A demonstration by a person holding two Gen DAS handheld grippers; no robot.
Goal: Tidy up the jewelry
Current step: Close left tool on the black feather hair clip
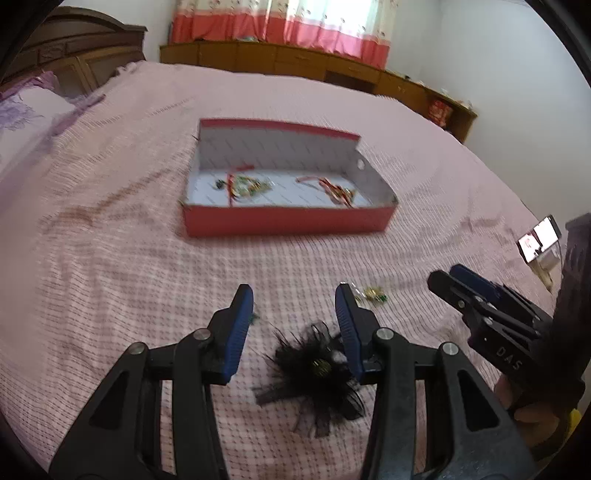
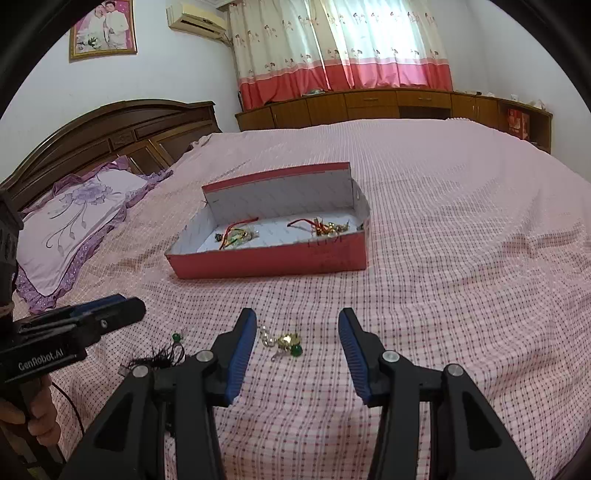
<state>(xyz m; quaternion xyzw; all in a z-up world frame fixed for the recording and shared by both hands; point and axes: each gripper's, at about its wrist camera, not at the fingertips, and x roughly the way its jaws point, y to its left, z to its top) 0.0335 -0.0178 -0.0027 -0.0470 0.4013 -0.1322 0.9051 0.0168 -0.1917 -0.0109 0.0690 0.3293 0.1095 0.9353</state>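
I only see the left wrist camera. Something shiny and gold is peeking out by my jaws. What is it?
Observer: The right wrist view shows it whole: a small gold trinket with a green bead, lying on the pink checked bedspread between the open jaws of the right gripper.
Operator: Is anything else loose that I'm missing?
Observer: Yes, a little green bead piece lies near the black feathery hair ornament.
Operator: What's on the wall behind the bed?
Observer: A gold-framed wedding photo hangs above the dark wooden headboard.
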